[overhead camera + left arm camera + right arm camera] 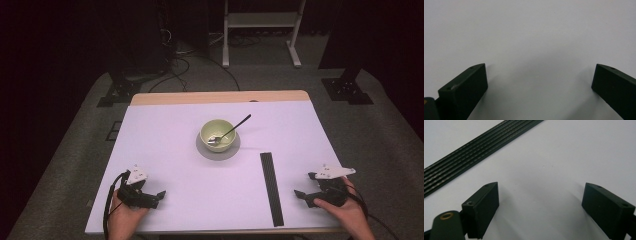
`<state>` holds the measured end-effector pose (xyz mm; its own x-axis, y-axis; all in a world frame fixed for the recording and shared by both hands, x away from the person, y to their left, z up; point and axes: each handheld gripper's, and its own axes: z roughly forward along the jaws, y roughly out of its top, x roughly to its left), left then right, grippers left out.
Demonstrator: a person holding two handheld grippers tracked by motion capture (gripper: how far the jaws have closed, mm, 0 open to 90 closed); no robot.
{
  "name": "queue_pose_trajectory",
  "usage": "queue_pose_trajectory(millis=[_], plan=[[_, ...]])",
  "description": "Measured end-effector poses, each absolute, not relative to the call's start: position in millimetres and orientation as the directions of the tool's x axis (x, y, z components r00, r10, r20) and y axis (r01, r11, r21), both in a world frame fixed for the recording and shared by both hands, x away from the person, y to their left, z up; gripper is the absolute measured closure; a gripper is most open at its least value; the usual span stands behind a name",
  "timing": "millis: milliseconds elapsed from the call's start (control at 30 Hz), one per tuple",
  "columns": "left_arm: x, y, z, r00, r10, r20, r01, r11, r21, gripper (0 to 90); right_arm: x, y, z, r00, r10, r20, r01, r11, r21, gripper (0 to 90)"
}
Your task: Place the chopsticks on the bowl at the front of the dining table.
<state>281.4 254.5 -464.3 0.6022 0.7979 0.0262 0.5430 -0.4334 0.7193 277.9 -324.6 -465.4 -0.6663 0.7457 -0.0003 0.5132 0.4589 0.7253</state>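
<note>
Two grippers, left gripper [161, 194] and right gripper [298, 194], rest near the table's [165, 150] front edge, jaws apart and empty; mid-table, a likely fragile, slippery bowl [218, 135] holds a stiff spoon [231, 130], best gripped by its handle

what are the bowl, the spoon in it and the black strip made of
Bowl: likely glazed ceramic or melamine, pale green and smooth with a soft sheen. Spoon: looks like metal, with a shiny bowl end and a thin dark handle. Black strip: probably rubber or plastic, matte and ribbed lengthwise.
</note>
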Motion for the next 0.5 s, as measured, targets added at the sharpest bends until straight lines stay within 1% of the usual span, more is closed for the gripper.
queue_pose_trajectory(millis=[500], plan=[[282.1, 255.0, -464.1, 0.602, 0.798, 0.022, 0.547, -0.432, 0.717, 0.0, 277.8, -323.9, -464.9, -0.664, 0.748, -0.003, 0.515, 0.46, 0.723, 12.5]])
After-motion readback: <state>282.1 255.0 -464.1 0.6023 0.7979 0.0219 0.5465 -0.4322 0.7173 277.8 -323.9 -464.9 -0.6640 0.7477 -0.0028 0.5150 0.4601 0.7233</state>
